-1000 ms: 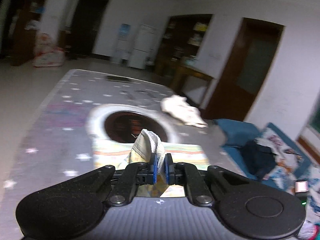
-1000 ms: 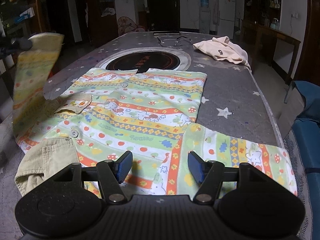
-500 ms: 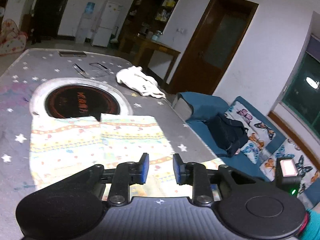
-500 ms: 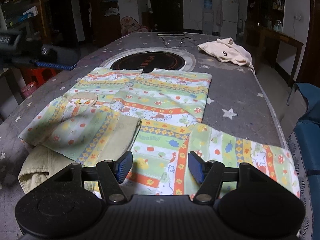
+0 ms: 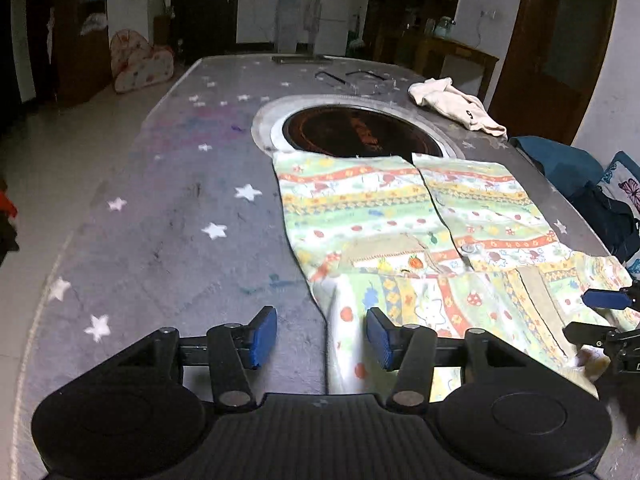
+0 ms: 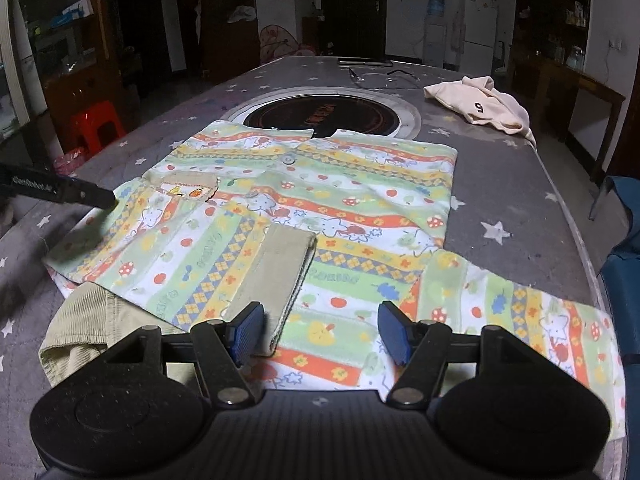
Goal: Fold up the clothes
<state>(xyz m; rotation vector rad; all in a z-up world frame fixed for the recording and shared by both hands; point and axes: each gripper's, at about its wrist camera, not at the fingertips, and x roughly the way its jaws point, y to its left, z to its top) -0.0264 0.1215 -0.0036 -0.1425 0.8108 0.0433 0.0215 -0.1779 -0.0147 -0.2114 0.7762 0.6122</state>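
A child's patterned shirt point(image 6: 320, 200) with green, yellow and orange stripes lies flat on the grey star-print table point(image 5: 160, 220). Its left sleeve point(image 6: 208, 264) is folded across the body, beige cuff inward. The right sleeve point(image 6: 532, 320) lies spread out. It also shows in the left wrist view point(image 5: 400, 216). My left gripper point(image 5: 322, 336) is open and empty over the shirt's near left edge. My right gripper point(image 6: 322, 330) is open and empty above the collar end. The right gripper's fingers point(image 5: 604, 300) show at the right edge of the left wrist view.
A cream garment point(image 6: 480, 106) lies at the far right of the table. A round dark hotplate inset point(image 6: 320, 114) sits beyond the shirt. Glasses point(image 6: 380, 76) lie at the far end. A blue sofa point(image 5: 560, 160) stands right of the table.
My left gripper let go of the sleeve, which now lies folded over the shirt body, then opened wider and drew back to the shirt's left edge. The right gripper stayed open.
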